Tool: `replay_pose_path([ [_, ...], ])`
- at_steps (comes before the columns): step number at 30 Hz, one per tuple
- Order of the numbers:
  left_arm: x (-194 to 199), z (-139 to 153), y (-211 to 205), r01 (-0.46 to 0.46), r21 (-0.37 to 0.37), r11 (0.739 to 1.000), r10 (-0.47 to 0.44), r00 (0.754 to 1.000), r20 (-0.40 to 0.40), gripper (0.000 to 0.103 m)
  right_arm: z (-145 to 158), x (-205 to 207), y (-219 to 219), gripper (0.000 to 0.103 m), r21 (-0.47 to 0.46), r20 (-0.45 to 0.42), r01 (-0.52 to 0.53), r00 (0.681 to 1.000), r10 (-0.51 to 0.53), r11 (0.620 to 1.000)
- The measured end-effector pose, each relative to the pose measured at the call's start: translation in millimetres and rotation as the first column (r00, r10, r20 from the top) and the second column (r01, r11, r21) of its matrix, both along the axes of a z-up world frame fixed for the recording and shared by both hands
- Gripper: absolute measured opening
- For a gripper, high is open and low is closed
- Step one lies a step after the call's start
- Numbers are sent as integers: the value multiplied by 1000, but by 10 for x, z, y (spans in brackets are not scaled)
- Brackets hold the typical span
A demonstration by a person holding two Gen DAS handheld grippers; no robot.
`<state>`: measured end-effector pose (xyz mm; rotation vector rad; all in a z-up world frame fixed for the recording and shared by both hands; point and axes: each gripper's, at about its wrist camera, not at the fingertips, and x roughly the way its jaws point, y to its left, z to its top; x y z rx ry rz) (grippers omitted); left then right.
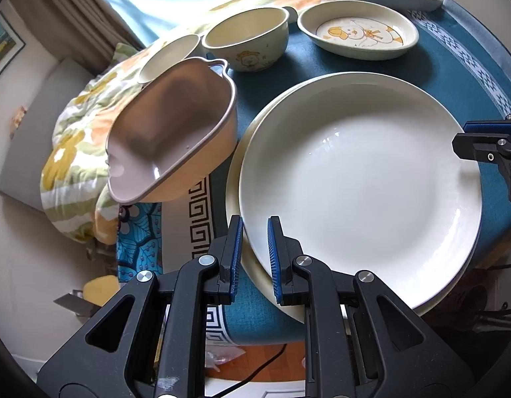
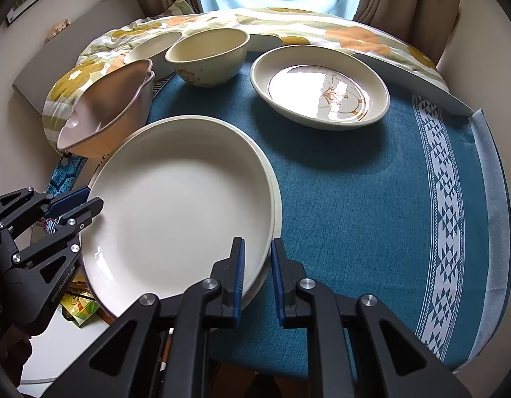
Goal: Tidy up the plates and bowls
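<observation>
A large white plate (image 1: pixel 358 185) lies stacked on a cream plate (image 1: pixel 235 185) on the teal tablecloth; the stack also shows in the right wrist view (image 2: pixel 179 205). My left gripper (image 1: pixel 254 252) straddles the stack's left rim with its jaws open. My right gripper (image 2: pixel 258 272) straddles the stack's right rim, jaws open. A pink heart-shaped bowl (image 1: pixel 169 132) sits tilted at the table's left edge. A cream cartoon bowl (image 1: pixel 247 38), a smaller white bowl (image 1: pixel 169 56) and an oval duck dish (image 1: pixel 356 33) stand at the back.
The teal tablecloth (image 2: pixel 371 199) has a white patterned border at the right. A flowered quilt (image 2: pixel 321 30) lies behind the table before a curtained window. The table edge is close under the stack's left side. The floor below holds clutter.
</observation>
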<state>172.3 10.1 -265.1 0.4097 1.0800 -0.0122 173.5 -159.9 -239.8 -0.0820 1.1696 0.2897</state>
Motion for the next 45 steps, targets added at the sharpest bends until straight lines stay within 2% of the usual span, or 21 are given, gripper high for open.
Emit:
replay_pose_path([
  [3, 3, 11, 35, 0, -26, 1000, 0, 1000, -1, 13, -3, -2, 18, 15, -11, 6, 4, 1000, -4, 1000],
  [11, 22, 34, 54, 1, -38, 999, -2, 1000, -15, 13, 3, 5, -15, 15, 13, -2, 14, 1000, -14, 1000],
  [15, 5, 266, 17, 22, -67, 998, -20, 1000, 23, 15, 182, -27, -106, 14, 75, 33, 32, 999, -34, 997],
  [16, 3, 353, -2, 27, -68, 997, -25, 999, 39, 21, 240, -31, -143, 14, 93, 40, 37, 998, -40, 995],
  [18, 15, 554, -39, 42, -78, 996, -36, 996, 85, 53, 350, -35, -224, 15, 129, 45, 52, 997, -59, 990],
  [19, 21, 665, -55, 50, -81, 995, -40, 992, 120, 92, 414, -38, -280, 15, 141, 55, 65, 996, -74, 988],
  [20, 15, 791, -71, 63, -82, 995, -48, 984, 171, 103, 479, -51, -322, 20, 149, 71, 76, 994, -87, 986],
  [22, 26, 990, -114, 109, -92, 990, -85, 968, 238, 103, 606, -62, -433, 61, 158, 105, 98, 988, -115, 983],
  [23, 66, 1053, -136, 134, -103, 986, -106, 966, 237, 103, 663, -61, -489, 99, 166, 121, 109, 984, -130, 980],
  [24, 112, 1104, -156, 149, -114, 982, -120, 965, 232, 103, 718, -55, -549, 103, 177, 136, 120, 980, -145, 977],
  [26, 213, 1203, -174, 168, -156, 973, -131, 966, 224, 103, 812, -11, -690, 103, 188, 145, 155, 972, -183, 970],
  [29, 438, 1308, -223, 172, -256, 951, -124, 973, 194, 103, 964, 163, -925, 103, 194, 115, 187, 970, -212, 963],
  [31, 608, 1345, -278, 150, -327, 933, -101, 982, 163, 103, 1125, 280, -1083, 103, 179, 149, 188, 965, -215, 966],
  [34, 828, 1356, -368, 113, -438, 892, -66, 991, 121, 103, 1312, 534, -1323, 103, 158, 182, 195, 958, -223, 968],
  [35, 897, 1337, -401, 92, -469, 878, -48, 993, 105, 103, 1315, 666, -1395, 103, 156, 162, 196, 962, -220, 968],
  [38, 1104, 1159, -487, 2, -559, 829, 14, 1000, 24, 102, 1178, 1113, -1595, 103, 210, 75, 151, 983, -170, 966],
  [40, 1251, 975, -522, -72, -598, 799, 66, 997, -33, 99, 1002, 1410, -1659, 103, 212, 35, 100, 993, -110, 972],
  [43, 1455, 681, -560, -192, -614, 765, 155, 981, -115, 86, 676, 1803, -1694, 99, 226, -14, 8, 1000, -5, 974],
  [45, 1595, 468, -574, -266, -619, 739, 205, 964, -170, 76, 450, 2031, -1688, 86, 249, -63, -34, 997, 51, 968],
])
